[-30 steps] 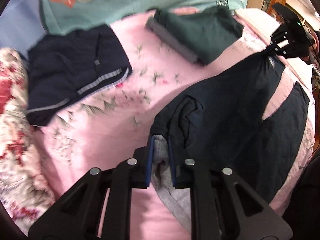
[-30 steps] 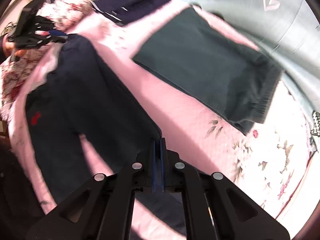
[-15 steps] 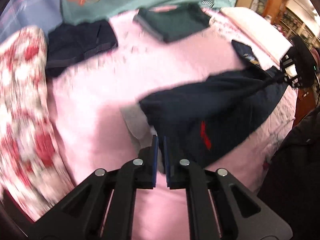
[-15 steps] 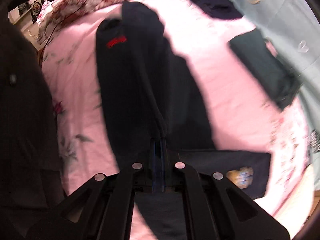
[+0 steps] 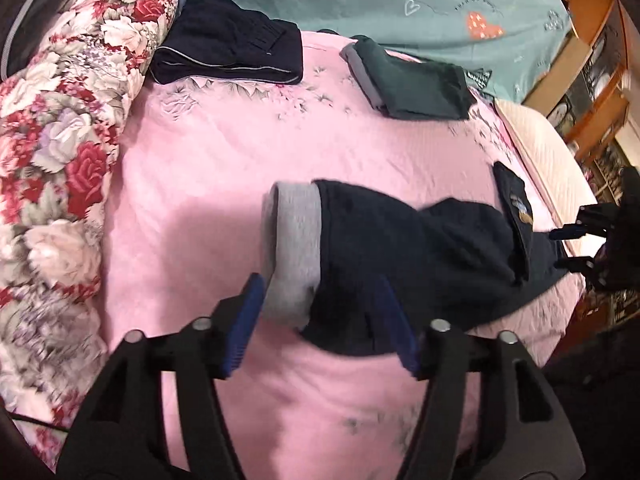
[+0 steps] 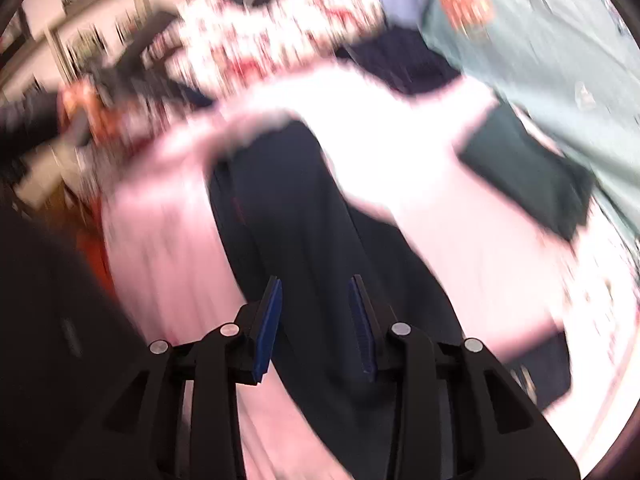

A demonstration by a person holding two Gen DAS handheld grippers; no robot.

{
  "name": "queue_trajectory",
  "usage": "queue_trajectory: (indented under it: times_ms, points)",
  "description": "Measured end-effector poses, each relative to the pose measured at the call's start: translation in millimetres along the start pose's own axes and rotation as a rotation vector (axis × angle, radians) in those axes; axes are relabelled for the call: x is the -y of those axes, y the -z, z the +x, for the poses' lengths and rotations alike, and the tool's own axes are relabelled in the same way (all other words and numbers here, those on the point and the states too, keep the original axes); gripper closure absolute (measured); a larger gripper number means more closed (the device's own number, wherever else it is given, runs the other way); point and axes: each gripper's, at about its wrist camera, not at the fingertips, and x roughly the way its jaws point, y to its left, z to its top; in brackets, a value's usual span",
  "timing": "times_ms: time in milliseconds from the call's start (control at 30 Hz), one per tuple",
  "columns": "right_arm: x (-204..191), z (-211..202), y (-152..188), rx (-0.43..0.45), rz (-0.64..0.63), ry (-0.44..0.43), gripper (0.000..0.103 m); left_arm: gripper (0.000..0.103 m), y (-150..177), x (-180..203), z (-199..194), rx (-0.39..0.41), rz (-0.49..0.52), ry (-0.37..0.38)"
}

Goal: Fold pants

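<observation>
Dark navy pants [image 5: 420,248] with a grey band [image 5: 296,240] at one end lie doubled lengthwise on the pink bedspread [image 5: 208,168]. My left gripper [image 5: 320,316] hangs just over the grey-band end. Its jaws are opening, the cloth lies loose between them, and the blue pads press on nothing. In the blurred right wrist view the pants [image 6: 296,208] stretch away from my right gripper [image 6: 315,316]. Its jaws are opening too, with cloth below them and no grip. The right gripper [image 5: 576,246] also shows at the pants' far end in the left wrist view.
A folded navy garment [image 5: 232,56] and a folded dark green one [image 5: 416,84] lie at the far side of the bed. A rolled floral quilt [image 5: 60,140] runs along the left. A teal sheet [image 5: 400,0] lies behind, with wooden shelves [image 5: 592,60] at the right.
Both grippers were shut on the pants and carried them across the bed. Now both have let go, their jaws stand apart, and the pants lie doubled on the bedspread.
</observation>
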Motion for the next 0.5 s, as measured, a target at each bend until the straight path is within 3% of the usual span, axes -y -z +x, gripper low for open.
queue_trajectory:
  times_ms: [67,200,300,333,367,433,500]
  points:
    - [-23,30,-25,0.064,-0.02,-0.011,0.068,0.037,-6,-5,19,-0.018,-0.027,0.018]
    - [-63,106,-51,0.04,-0.097,-0.03,0.068,0.038,-13,-9,48,-0.05,-0.079,0.087]
    - [-86,148,-51,-0.01,-0.193,0.08,0.068,0.041,-15,-12,59,-0.054,-0.113,0.156]
    - [-89,161,-50,-0.034,-0.214,0.134,0.068,0.046,-15,-13,61,-0.053,-0.119,0.172]
    - [-88,167,-48,-0.047,-0.213,0.131,0.071,0.061,-15,-13,61,-0.051,-0.119,0.188]
    - [-88,168,-48,-0.062,-0.206,0.115,0.079,0.078,-17,-14,60,-0.046,-0.123,0.233]
    - [-91,160,-51,-0.069,-0.221,0.099,0.08,0.084,-18,-19,56,-0.029,-0.14,0.265]
